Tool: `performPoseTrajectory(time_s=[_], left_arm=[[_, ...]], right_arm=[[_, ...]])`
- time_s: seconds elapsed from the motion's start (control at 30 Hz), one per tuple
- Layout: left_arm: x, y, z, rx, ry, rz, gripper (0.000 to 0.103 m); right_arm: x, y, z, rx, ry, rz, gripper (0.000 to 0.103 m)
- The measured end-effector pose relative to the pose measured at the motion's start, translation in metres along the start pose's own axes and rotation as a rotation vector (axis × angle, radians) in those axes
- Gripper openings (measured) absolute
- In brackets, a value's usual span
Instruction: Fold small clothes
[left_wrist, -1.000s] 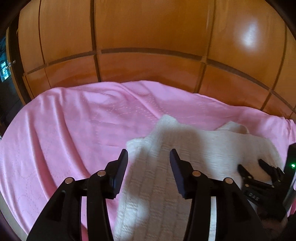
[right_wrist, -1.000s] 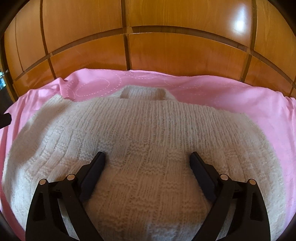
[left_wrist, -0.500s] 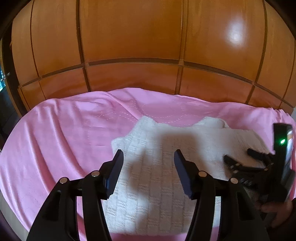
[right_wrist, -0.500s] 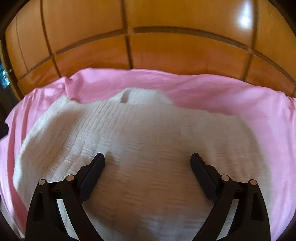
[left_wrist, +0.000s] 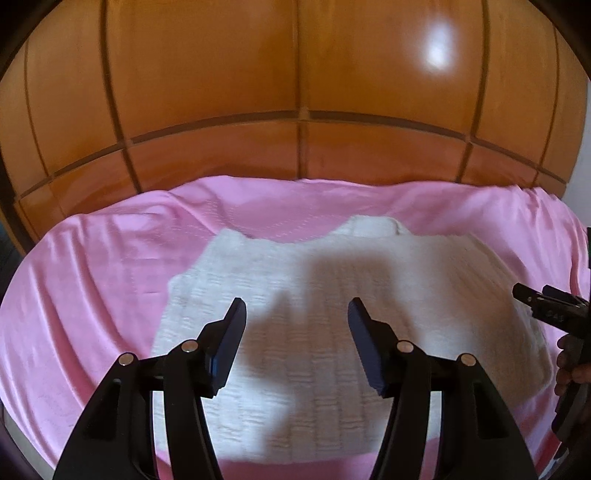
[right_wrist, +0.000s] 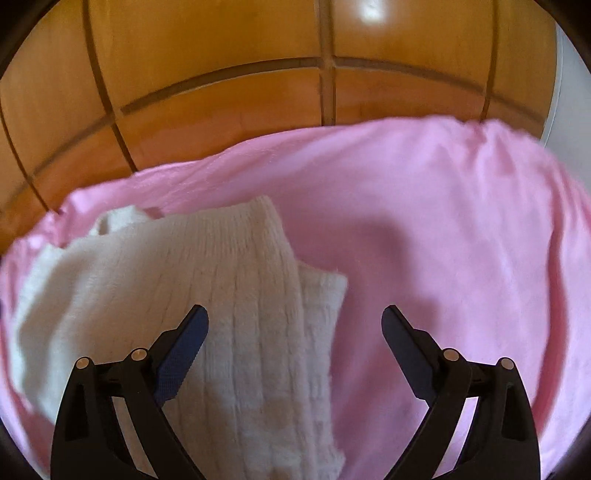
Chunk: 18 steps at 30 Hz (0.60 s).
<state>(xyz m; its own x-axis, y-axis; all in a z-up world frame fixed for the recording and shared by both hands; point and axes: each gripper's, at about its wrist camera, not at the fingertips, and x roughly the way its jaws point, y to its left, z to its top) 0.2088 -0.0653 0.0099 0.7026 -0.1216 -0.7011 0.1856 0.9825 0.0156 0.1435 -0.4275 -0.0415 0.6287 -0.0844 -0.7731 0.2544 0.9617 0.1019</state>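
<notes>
A small cream knitted sweater (left_wrist: 332, 295) lies flat on a pink sheet (left_wrist: 92, 295), collar toward the far side. My left gripper (left_wrist: 295, 314) is open and empty, held above the sweater's middle. My right gripper (right_wrist: 295, 321) is open and empty over the sweater's right edge (right_wrist: 240, 295), where a folded sleeve or side panel lies on top. The right gripper also shows at the right edge of the left wrist view (left_wrist: 546, 306).
Glossy wooden panels (left_wrist: 295, 92) rise behind the pink sheet. The sheet (right_wrist: 443, 240) is wrinkled and extends right of the sweater. A white wall (right_wrist: 569, 110) shows at far right.
My right gripper has swung from the sweater's centre to its right edge. My left gripper has shifted right, over the sweater's middle. Both stay open.
</notes>
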Motion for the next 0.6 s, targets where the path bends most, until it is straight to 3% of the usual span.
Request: performPoseTrajectory(time_s=[0.23, 0.6], left_arm=[[0.013, -0.030, -0.002, 0.071, 0.017, -0.021, 0.057], [0.041, -0.057, -0.009, 0.118, 0.068, -0.051, 0.057]], right_arm=[[0.003, -0.024, -0.018, 0.091, 0.030, 0.159, 0.094], [0.021, -0.042, -0.031, 0.155, 0.082, 0.274, 0.094]])
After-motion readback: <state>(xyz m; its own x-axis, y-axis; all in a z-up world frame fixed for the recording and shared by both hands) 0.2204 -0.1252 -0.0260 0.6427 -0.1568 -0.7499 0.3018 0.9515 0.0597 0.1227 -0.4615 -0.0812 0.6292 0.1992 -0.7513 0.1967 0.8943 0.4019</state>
